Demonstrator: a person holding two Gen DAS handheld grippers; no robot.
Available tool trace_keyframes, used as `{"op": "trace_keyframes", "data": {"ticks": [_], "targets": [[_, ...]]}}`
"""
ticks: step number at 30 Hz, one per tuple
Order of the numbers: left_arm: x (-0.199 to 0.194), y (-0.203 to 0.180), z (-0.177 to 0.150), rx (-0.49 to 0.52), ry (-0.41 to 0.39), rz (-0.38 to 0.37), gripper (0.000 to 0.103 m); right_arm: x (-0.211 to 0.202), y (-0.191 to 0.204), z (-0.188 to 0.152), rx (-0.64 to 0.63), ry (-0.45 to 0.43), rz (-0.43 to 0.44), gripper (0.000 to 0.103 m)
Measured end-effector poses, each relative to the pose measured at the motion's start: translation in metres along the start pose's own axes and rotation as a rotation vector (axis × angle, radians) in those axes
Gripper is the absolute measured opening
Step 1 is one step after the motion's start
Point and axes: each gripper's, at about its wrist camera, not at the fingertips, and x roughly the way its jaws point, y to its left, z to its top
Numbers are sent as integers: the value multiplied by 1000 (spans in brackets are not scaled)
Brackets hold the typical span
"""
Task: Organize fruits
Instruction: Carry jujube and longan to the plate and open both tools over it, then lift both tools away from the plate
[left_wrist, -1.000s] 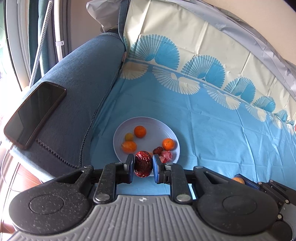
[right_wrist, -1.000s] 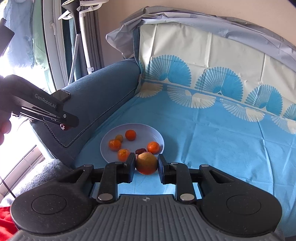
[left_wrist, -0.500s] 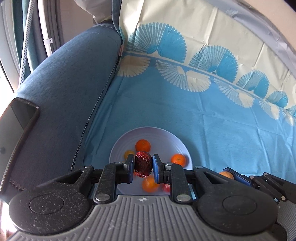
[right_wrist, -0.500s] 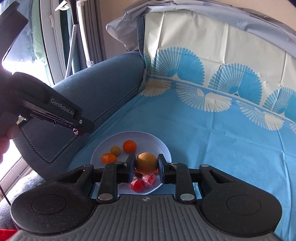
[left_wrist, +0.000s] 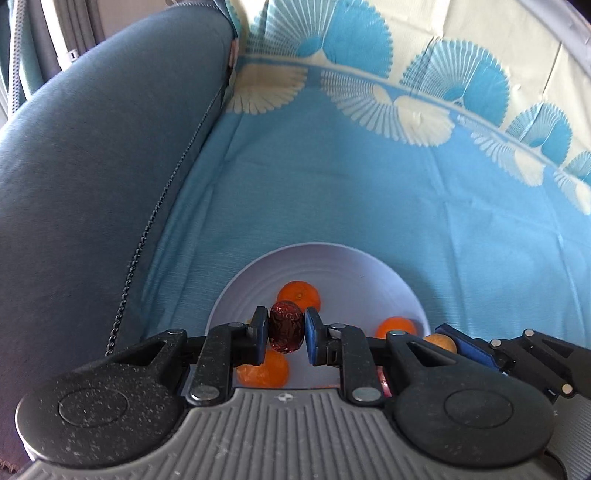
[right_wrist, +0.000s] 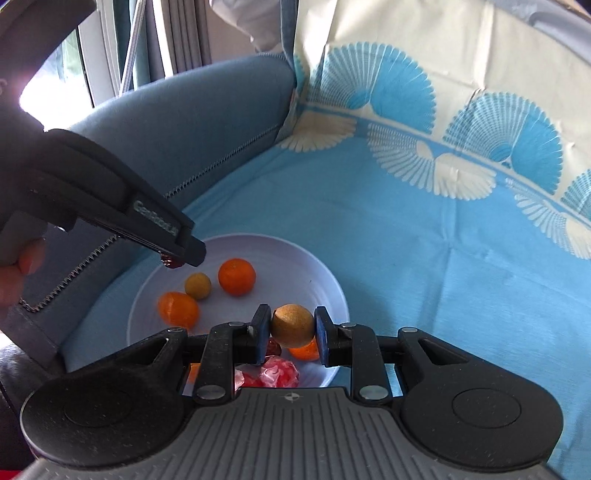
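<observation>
My left gripper (left_wrist: 285, 329) is shut on a dark red date (left_wrist: 285, 327) and holds it above the pale plate (left_wrist: 332, 264). It shows in the right wrist view (right_wrist: 181, 254) over the plate's left rim. My right gripper (right_wrist: 291, 326) is shut on a brown-yellow round fruit (right_wrist: 292, 325) above the plate's (right_wrist: 295, 258) near right part. On the plate lie an orange tangerine (right_wrist: 236, 276), a small yellow-green fruit (right_wrist: 198, 285), another orange fruit (right_wrist: 178, 309) and pink-red pieces (right_wrist: 275, 373).
The plate rests on a light blue patterned cloth (right_wrist: 424, 236) over a sofa seat. The grey-blue sofa armrest (left_wrist: 92, 166) rises close on the left. The cloth-covered backrest (right_wrist: 443, 74) stands behind. A window and curtains (right_wrist: 110, 55) are at far left.
Both grippers have moved forward and down toward the plate with their fruits still held. The phone on the armrest has left the left wrist view.
</observation>
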Motion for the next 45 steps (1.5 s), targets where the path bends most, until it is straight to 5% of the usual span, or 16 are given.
{"op": "trace_keyframes", "data": {"ticks": [5, 6, 7, 8, 9, 10, 24, 33, 45], "targets": [[17, -3, 2, 38, 20, 3, 24, 18, 1, -1, -15, 31, 9, 28], [17, -2, 2, 46, 22, -11, 43, 20, 1, 0, -23, 39, 12, 31], [16, -2, 3, 48, 21, -18, 78, 20, 2, 1, -30, 39, 5, 48], [13, -1, 3, 40, 8, -8, 94, 18, 2, 2, -33, 25, -6, 69], [6, 1, 1, 27, -21, 6, 102, 14, 3, 2, -33, 10, -16, 78], [-3, 3, -2, 22, -58, 2, 103, 8, 3, 1, -32, 1, -21, 86], [-120, 1, -87, 26, -38, 59, 103, -117, 24, -44, 117, -34, -115, 102], [-166, -4, -120, 31, -97, 127, 103, -154, 39, -60, 84, -28, -153, 102], [-179, -6, -125, 1, -105, 49, 103, -187, 45, -66, 52, -81, -199, 102]]}}
